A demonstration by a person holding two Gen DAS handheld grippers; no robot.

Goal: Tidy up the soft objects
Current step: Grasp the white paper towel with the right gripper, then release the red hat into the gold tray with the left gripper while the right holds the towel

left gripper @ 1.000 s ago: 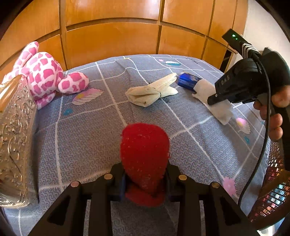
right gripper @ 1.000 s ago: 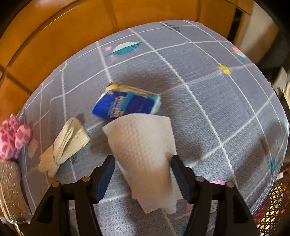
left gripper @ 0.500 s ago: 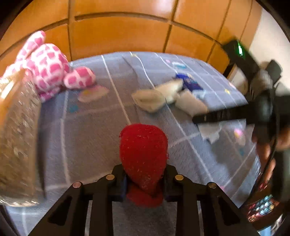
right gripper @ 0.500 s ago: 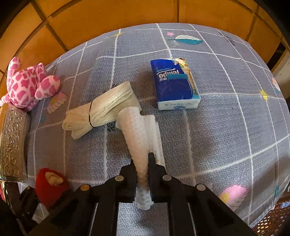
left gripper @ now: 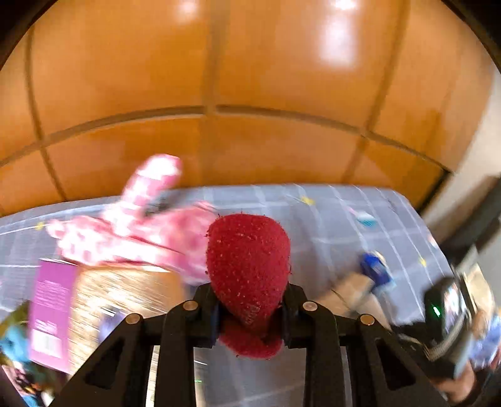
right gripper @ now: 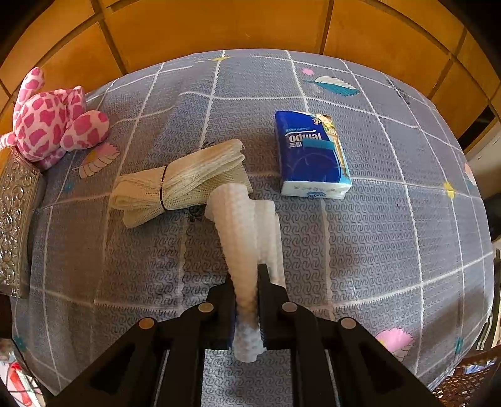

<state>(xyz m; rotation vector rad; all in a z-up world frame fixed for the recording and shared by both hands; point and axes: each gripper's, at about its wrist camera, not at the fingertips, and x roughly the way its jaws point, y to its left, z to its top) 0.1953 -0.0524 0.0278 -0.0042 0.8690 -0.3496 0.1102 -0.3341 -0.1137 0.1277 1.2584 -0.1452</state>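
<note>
My left gripper (left gripper: 249,308) is shut on a red fuzzy plush toy (left gripper: 247,266) and holds it up in the air; this view is blurred. My right gripper (right gripper: 247,286) is shut on a white paper towel (right gripper: 247,225) and holds it above the grey bedspread (right gripper: 391,234). On the bedspread lie a beige mesh cloth bundle (right gripper: 180,184), a blue tissue pack (right gripper: 310,155) and a pink spotted plush toy (right gripper: 50,122), which also shows blurred in the left wrist view (left gripper: 137,228).
An embossed metal box (right gripper: 17,225) stands at the bed's left edge. A box with a purple label (left gripper: 51,313) shows low left in the left wrist view. Wooden panelling (right gripper: 219,28) backs the bed. A woven basket (right gripper: 463,382) is at the lower right.
My left gripper has swung left and tilted up with the red toy, so the pink toy is now straight ahead. My right gripper closed on the paper towel and lifted it.
</note>
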